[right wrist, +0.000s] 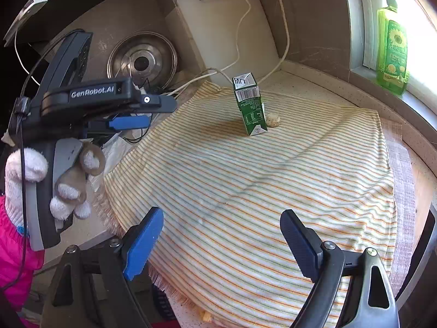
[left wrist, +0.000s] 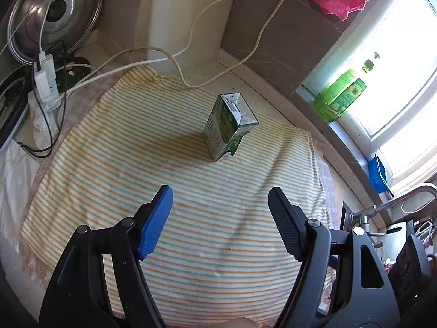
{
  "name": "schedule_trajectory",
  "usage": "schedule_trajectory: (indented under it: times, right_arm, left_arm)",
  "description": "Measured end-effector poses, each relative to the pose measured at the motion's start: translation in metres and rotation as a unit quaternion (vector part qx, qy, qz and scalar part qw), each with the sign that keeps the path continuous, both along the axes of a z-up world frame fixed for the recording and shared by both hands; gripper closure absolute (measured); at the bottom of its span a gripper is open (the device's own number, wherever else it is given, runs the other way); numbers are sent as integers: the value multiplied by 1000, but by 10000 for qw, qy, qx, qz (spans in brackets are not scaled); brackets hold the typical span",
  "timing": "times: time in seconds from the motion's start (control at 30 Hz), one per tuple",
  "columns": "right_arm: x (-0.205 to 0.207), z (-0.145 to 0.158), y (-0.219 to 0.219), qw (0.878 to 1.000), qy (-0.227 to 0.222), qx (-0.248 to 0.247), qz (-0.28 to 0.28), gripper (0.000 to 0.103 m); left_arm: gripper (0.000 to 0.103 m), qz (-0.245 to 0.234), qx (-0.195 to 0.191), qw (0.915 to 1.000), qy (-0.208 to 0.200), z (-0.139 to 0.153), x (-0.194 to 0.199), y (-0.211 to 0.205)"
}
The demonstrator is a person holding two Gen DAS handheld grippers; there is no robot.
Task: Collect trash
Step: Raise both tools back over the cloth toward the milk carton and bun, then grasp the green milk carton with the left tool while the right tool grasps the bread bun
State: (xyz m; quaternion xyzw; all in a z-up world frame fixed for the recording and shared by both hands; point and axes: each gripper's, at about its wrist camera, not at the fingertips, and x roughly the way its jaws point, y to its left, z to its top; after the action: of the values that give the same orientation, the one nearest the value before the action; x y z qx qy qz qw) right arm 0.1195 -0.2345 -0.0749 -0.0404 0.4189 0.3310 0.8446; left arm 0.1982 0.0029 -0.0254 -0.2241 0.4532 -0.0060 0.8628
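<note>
- On a kitchen bench [left wrist: 275,87], a green carton [left wrist: 229,127] stands upright on a striped cloth [left wrist: 191,191], towards the cloth's far side.
- Just beside the carton's base, seen from the right wrist, lies a small pale crumpled scrap [right wrist: 273,120]; whether the two touch cannot be told.
- Left gripper [left wrist: 220,205] hovers over the cloth's near half, jaws spread wide and holding nothing, the carton well ahead of them.
- Right gripper [right wrist: 221,228] hangs over the cloth's near edge, jaws likewise apart and empty.
- From the right wrist, the left gripper appears at the left, held in a white-gloved hand [right wrist: 68,180] off the cloth's left edge.
- White cables [left wrist: 191,41] trail across the bench behind the cloth, running to a power strip [left wrist: 45,87] at the left.
- A steel lid [left wrist: 56,13] and a white cutting board [right wrist: 229,32] lean against the back wall.
- A green bottle [right wrist: 393,46] stands on the window sill at the right.
</note>
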Motion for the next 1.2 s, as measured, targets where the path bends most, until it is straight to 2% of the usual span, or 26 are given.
schedule_trajectory:
  times: [0.33, 0.57, 0.73, 0.9, 1.2]
  right_arm:
    - [37, 6, -13, 9997, 55, 233, 12, 14]
    - [62, 6, -23, 9987, 223, 424, -181, 14]
    - [80, 5, -26, 9981, 289, 486, -238, 14]
    - [94, 4, -31, 9967, 379, 636, -335, 14]
    - [114, -6, -26, 9951, 551, 705, -422, 14]
  left_arm:
    - [23, 152, -166, 9996, 182, -7, 78, -7]
    - [23, 73, 104, 9990, 428, -16, 122, -19]
    - [23, 58, 317, 9978, 586, -22, 144, -24]
    - [23, 45, 718, 9941, 814, -31, 161, -28]
    - [23, 4, 752, 9923, 983, -49, 170, -33]
